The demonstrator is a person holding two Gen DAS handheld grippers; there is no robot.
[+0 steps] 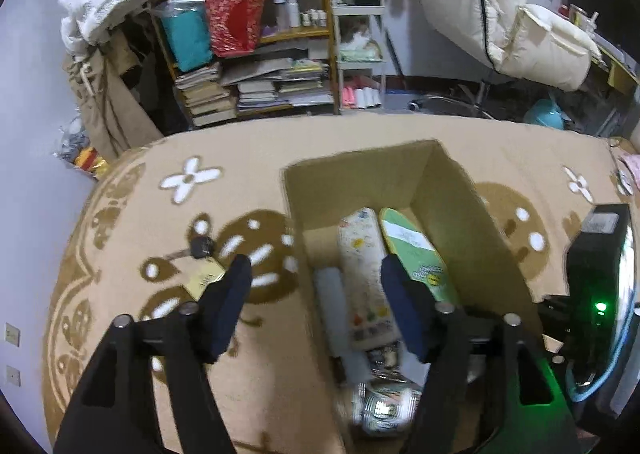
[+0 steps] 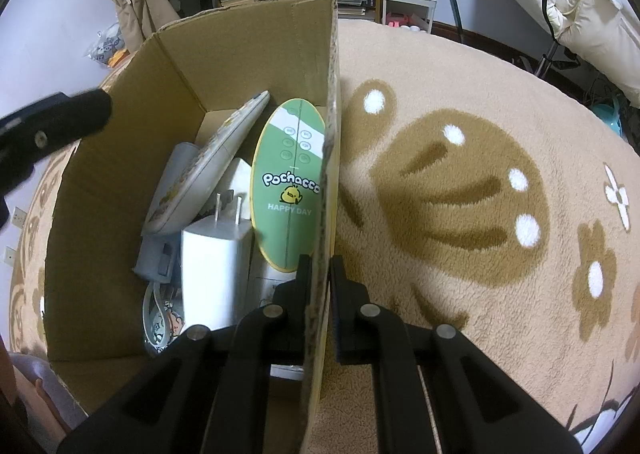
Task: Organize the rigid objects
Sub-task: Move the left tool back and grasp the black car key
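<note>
The left gripper (image 1: pixel 316 278) is held apart over the cardboard box (image 1: pixel 472 189); a gold item (image 1: pixel 204 278) at nine o'clock is shown only there. The right gripper (image 2: pixel 320 274) is clamped on the box wall; a white charger (image 2: pixel 216 266) is revealed inside.

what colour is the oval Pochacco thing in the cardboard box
The oval Pochacco item is green with a yellow rim, a white patch at top and a small yellow character; clearest in the right wrist view.

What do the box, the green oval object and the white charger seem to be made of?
Box: brown corrugated cardboard, matte; fluting shows along the cut wall edge. Green oval object: probably hard plastic with a smooth printed face. White charger: likely matte plastic, with two metal prongs.
</note>
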